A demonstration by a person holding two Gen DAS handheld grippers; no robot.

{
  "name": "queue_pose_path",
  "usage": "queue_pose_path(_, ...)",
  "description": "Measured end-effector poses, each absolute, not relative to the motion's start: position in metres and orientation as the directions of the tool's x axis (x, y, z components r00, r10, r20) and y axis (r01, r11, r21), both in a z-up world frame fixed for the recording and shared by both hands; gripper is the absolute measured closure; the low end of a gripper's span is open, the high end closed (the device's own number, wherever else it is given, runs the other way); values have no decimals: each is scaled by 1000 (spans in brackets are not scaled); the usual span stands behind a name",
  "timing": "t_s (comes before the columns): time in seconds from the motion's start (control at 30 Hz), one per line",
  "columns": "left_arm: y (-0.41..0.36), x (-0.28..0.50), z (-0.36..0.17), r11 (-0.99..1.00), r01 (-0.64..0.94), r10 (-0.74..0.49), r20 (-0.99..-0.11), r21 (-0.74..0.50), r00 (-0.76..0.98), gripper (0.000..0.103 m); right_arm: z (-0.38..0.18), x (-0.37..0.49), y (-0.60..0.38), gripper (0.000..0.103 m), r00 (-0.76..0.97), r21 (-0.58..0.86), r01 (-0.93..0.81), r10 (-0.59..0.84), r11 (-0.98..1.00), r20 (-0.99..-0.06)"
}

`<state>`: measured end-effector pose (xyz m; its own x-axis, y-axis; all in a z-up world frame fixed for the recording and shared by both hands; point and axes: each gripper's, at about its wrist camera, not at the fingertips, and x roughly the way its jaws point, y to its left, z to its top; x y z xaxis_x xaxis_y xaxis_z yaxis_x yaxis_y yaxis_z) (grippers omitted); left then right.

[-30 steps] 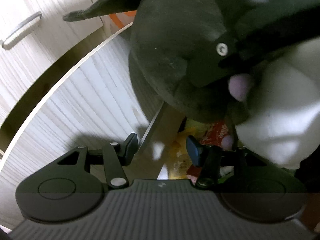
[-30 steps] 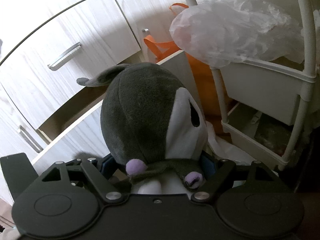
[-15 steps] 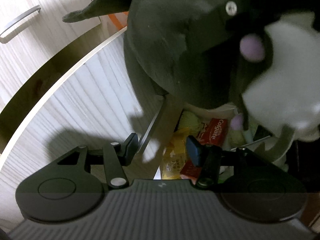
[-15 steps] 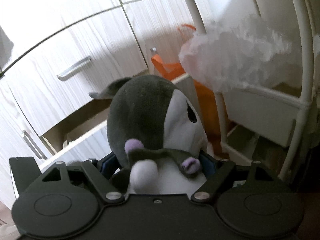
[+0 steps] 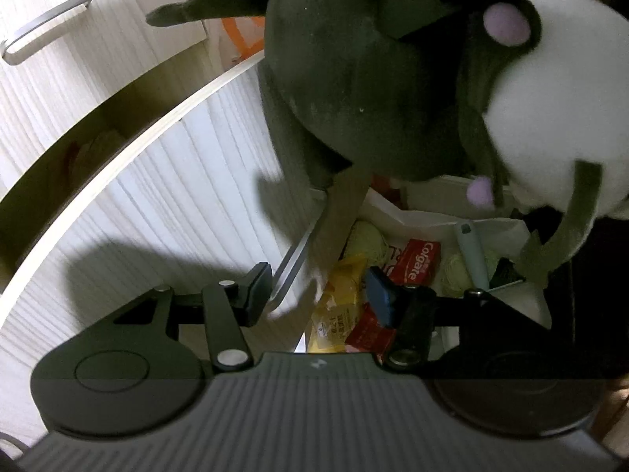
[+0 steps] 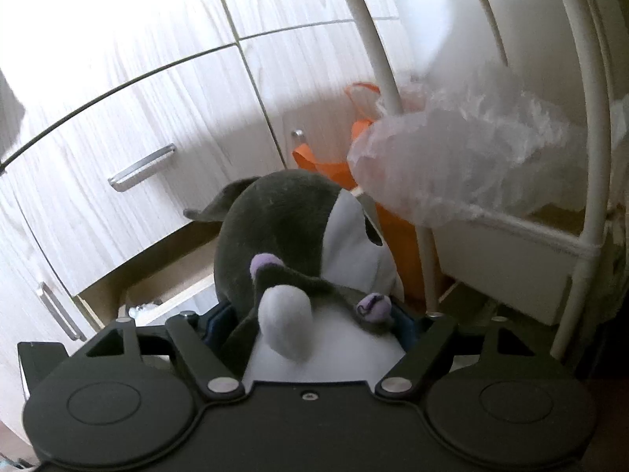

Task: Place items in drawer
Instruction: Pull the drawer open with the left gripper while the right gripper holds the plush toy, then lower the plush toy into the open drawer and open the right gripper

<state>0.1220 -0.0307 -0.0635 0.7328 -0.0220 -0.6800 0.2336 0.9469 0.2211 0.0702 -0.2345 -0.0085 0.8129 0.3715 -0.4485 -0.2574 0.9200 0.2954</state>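
Near first: right gripper (image 6: 310, 320), black two-finger w/ blue pads, is clenched on the soft grey-and-white plush toy w/ small lilac paws (image 6: 298, 244), jaws squeezing its white belly from both sides, head pointing away from the camera. Left gripper (image 5: 320, 289) is released, jaws apart w/ nothing between; through the gap the left wrist view shows a bag of odds & ends below, incl a red Colgate toothpaste box (image 5: 418, 261) and a yellow snack packet (image 5: 338, 306). In that view the plush (image 5: 354, 78) hangs up in the air at top right, well clear of the left gripper, over the right end of the pale wood-grain drawer front (image 5: 157, 212). Beyond it the pulled-out drawer (image 6: 157, 295) is open; its cavity shows as a dark slot to the left of and behind the toy, w/ smthg crinkly & pale in the near corner, can't tell what. Further back: closed pale wood cabinet fronts w/ brushed metal bar handles (image 6: 141, 167), an orange bag (image 6: 326, 165) and, far right, a white tube-frame rack (image 6: 582, 236) w/ a clear crumpled plastic bag (image 6: 464, 169). Step in hand, as I read it: carry phase, toy lifted, not yet in. Next move prob needs a shift left & forward to get the plush over the opening, then lower past the front edge before letting go; the toy's long dark ear (image 6: 228, 200) could snag on the cabinet lip
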Motion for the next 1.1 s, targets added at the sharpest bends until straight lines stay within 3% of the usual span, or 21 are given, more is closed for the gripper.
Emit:
queue_pose_path(0.13, -34, 99, -32, 965, 224, -64, -707, 135, 704, 70, -5, 71, -232, 21, 830, 258, -246, 341, 934, -441)
queue_pose_path(0.2, -33, 98, -26, 969, 224, -84, -715, 103, 694, 70, -4, 67, -231, 21, 846, 229, -246, 324, 942, -424)
queue_pose_path(0.47, -33, 79, 2, 965, 203, -41, -666, 168, 745, 67, 7, 56, -233, 21, 876, 219, -270, 333, 938, -348)
queue_pose_path(0.73, -22, 62, 28, 975, 171, -47, -617, 144, 786, 67, 32, 49, -222, 21, 862, 228, -368, 423, 901, -280)
queue_pose_path(0.93, -7, 59, 37, 983, 144, -45, -616, 112, 786, 67, 64, 67, -193, 21, 782, 185, -509, 541, 841, -309)
queue_pose_path(1.1, -4, 62, 29, 987, 138, -58, -638, 77, 768, 67, 79, 88, -154, 20, 725, 68, -592, 567, 803, -391)
